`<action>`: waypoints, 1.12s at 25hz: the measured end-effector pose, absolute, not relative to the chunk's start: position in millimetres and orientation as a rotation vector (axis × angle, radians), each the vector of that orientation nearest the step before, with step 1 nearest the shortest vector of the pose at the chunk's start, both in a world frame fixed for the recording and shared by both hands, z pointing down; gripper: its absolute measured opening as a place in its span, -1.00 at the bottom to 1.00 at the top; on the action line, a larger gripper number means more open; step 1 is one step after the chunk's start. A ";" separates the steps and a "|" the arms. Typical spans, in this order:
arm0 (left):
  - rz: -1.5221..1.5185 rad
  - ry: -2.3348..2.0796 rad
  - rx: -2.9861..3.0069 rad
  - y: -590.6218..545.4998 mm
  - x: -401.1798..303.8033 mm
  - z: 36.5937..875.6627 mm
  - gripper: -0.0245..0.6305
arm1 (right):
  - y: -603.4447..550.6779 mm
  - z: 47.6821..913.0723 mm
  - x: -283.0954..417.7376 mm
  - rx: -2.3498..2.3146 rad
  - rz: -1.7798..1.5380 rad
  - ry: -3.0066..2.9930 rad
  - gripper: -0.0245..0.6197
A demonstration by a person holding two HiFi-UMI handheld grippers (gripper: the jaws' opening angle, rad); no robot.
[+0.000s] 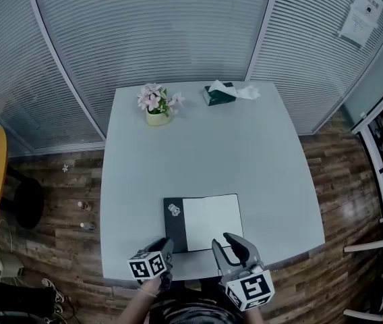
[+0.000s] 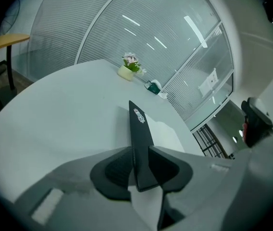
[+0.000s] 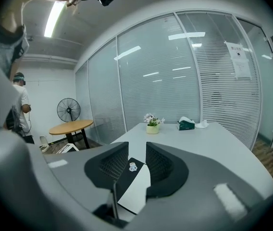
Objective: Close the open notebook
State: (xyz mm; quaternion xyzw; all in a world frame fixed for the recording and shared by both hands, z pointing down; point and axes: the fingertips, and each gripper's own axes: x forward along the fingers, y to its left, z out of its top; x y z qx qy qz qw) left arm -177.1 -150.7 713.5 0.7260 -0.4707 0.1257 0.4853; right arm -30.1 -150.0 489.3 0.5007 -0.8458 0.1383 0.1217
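My left gripper (image 2: pixel 141 154) is right up close, and its fingers are pinching the black cover (image 2: pixel 140 129) of the notebook (image 1: pixel 208 221) at the near edge. The cover stands edge-on between the pads, and the little sticker (image 2: pixel 139 115) shows further up it. My right gripper (image 3: pixel 137 160) hangs just beside it, fingers spread with nothing between the pads. Through the gap I see the notebook lying open. Its white page faces up at the near edge of the grey table (image 1: pixel 272 181), with the cover on its left. Further across the table, well apart from the notebook, stand the flower pot (image 1: pixel 158 108) and the green tissue box (image 1: pixel 218 94). Beyond them rises the glass wall with blinds (image 1: pixel 151 25). Off to the left are a round wooden table (image 3: pixel 70 126) and a fan (image 3: pixel 68 110).
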 end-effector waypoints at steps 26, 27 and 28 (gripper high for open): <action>0.330 -1.231 2.065 -157.9 -113.1 638.5 -0.60 | -151.7 475.5 -19.9 1.281 0.368 -2.621 -0.55; 0.333 -1.235 2.061 -158.0 -110.6 639.5 -0.60 | -152.5 475.2 -18.0 1.274 0.364 -2.625 -0.56; 0.335 -1.241 2.056 -158.2 -108.5 640.5 -0.63 | -153.6 475.0 -16.1 1.266 0.361 -2.629 -0.55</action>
